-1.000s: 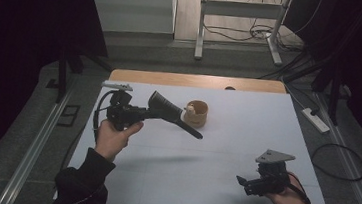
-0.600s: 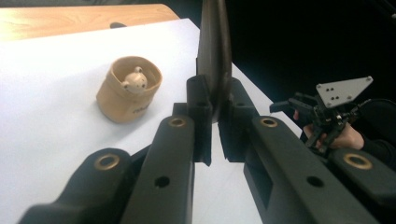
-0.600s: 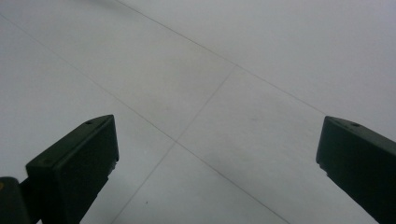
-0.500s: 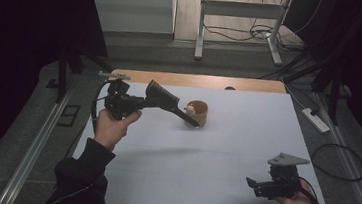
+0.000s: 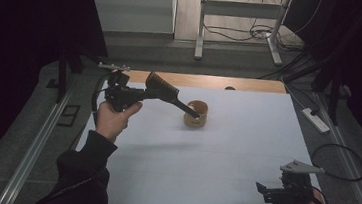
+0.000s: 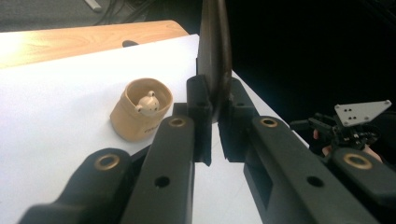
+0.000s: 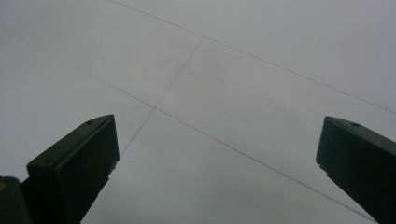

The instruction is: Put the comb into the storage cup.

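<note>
- High view: the left claw (image 5: 145,93) is clamped on a black brush (image 5: 166,91), its handle tip over a tan cup (image 5: 196,113) on the white desk (image 5: 204,154).
- Left gripper view: jaws pinch the brush (image 6: 214,56) edgewise; it looks stiff, light, likely to pivot.
- Right gripper view: jaws wide apart, holding nothing.

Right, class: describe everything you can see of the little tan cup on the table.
The cup is a small tan cylinder, wood-like, open at the top and upright on the white table near its far edge. A small pale round figure sits inside. The tip of the dark brush held by the left tool reaches its rim; contact is unclear.
</note>
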Motion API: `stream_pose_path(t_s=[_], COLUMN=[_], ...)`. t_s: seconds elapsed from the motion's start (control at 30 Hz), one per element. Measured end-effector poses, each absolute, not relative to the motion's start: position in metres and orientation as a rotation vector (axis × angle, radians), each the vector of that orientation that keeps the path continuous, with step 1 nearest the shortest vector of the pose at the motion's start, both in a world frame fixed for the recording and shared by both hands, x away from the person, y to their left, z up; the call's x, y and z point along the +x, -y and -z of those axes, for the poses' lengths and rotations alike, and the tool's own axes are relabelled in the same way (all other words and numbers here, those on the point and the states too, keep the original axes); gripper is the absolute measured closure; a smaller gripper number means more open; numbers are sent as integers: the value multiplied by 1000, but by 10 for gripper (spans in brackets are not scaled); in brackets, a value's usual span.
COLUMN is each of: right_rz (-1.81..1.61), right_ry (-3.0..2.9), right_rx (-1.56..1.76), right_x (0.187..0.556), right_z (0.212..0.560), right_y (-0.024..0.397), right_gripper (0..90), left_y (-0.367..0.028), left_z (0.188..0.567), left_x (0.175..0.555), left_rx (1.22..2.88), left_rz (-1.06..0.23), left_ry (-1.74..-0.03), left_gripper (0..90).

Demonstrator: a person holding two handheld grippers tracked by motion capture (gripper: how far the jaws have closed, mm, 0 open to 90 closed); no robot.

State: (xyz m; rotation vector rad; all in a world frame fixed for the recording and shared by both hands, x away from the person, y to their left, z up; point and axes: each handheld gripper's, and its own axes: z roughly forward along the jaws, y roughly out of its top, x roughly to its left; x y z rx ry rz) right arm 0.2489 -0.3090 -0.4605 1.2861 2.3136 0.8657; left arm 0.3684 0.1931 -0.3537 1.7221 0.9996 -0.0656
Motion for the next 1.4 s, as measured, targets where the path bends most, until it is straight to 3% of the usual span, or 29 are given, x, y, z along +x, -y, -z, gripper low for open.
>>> stream_pose_path(t_s=[1.4], right_rz=[-915], right_ry=[-2290], right_rx=[1335], right_x=[234], right_z=[456], right_y=[322], right_gripper=[5], left_y=[-163], left_z=[353], left_x=[428], left_rx=[1765], left_rz=[1], left_ry=[-1107], left_gripper=[830])
